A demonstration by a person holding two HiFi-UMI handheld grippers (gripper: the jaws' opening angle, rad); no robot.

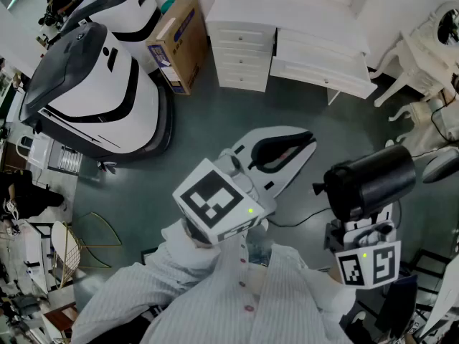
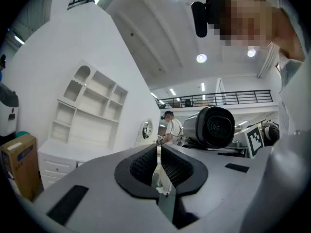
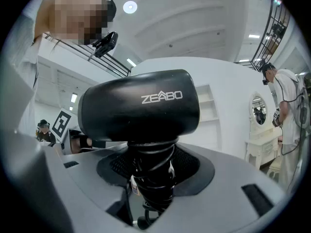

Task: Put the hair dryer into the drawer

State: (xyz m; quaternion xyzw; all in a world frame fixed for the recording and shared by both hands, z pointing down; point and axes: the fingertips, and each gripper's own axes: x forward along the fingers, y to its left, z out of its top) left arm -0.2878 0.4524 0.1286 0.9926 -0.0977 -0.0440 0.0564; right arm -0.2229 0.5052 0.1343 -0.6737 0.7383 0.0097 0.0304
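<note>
- At the right of the head view, your right gripper (image 1: 361, 229) has its fingers clamped on the handle of the black hair dryer (image 1: 371, 179).
- The dryer barrel lies crosswise above the fingers, about level. White brand lettering on its side shows in the right gripper view.
- A black cord (image 3: 154, 155) is wound round the handle, right where the fingers grip. A small tag (image 3: 134, 185) sits beside the coils.
- Your left gripper (image 1: 305, 145) is at centre frame. Its fingers are together with only a thin slit between the pads and nothing in them.
- Both grippers are held level. The left one's fingers aim at the head view's upper right.
- The dryer is up in the air over the grey floor (image 1: 215, 127), near the left gripper's right side and not touching it.
- A white chest of drawers (image 1: 242, 52) is at the top of the head view, well apart from the dryer. Its drawers look closed.
- A white desk (image 1: 323, 63) stands just right of the chest.
- A cardboard box (image 1: 178, 45) stands just left of the chest.
- Two big white-and-grey machines (image 1: 93, 92) fill the upper left.
- Another person (image 3: 287, 106) stands beside a round mirror (image 3: 257, 108) in the right gripper view.
</note>
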